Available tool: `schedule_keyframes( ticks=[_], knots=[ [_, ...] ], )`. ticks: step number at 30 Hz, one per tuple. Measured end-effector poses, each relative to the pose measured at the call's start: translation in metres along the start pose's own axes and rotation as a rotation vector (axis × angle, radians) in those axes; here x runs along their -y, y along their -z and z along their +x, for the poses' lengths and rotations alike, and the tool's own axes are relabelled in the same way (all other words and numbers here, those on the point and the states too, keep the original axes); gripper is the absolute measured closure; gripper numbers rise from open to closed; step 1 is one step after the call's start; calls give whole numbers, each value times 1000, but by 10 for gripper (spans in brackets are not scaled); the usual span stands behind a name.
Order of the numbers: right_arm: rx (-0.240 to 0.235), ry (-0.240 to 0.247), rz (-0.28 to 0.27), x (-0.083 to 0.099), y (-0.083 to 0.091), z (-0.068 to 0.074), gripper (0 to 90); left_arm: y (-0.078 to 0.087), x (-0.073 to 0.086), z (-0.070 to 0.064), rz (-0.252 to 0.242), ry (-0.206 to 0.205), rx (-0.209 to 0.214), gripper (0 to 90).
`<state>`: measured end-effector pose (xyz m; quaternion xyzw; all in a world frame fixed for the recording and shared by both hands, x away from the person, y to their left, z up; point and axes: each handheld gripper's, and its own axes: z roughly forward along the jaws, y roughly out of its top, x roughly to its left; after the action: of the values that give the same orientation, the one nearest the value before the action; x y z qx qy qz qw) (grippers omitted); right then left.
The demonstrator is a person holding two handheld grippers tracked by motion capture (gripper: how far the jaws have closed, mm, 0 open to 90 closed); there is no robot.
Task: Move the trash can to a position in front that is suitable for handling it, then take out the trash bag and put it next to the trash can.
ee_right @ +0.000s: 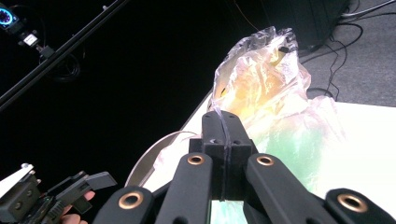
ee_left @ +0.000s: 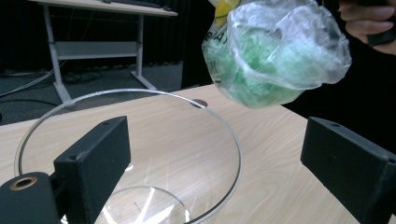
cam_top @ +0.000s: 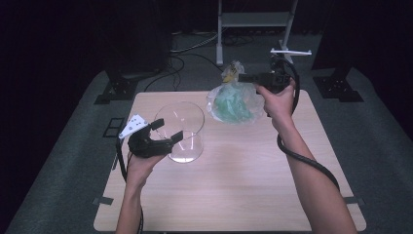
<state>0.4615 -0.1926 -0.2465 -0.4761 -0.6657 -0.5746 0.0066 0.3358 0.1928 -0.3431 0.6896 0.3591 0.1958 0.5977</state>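
Starting nearest me: left claw, released, jaws spread wide, one on each side of the near rim of the clear glass bowl without touching it that I can see. Bowl stands upright on the bench, empty, left of centre.

Next out: right claw, clenched on the upper film of the plastic bag. In the right gripper view the jaws meet flat with plastic pinched between them. Bag holds green crumpled contents, with something yellow near its top; it hangs above the far part of the bench, beyond and to the right of the bowl.

Farthest: cables and stand legs on the floor.

Risks, as I judge them: the thin film could slip from the pinch; a tilted bag may spill past the rim; my unclamped left claw could knock the bowl.
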Motion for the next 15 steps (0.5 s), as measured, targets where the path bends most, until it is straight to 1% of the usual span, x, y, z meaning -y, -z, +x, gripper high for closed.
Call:
schedule_keyframes(
  ticks=[5,10,15],
  knots=[
    [8,-8,2,3,3,-5,900,3,-2,-4,-11,-14,8,72],
    [10,-8,-6,1,5,-9,900,4,-2,-3,-14,-8,5,72],
    [11,-16,-2,3,5,-12,900,4,-1,-3,-9,-7,7,72]
  ],
)
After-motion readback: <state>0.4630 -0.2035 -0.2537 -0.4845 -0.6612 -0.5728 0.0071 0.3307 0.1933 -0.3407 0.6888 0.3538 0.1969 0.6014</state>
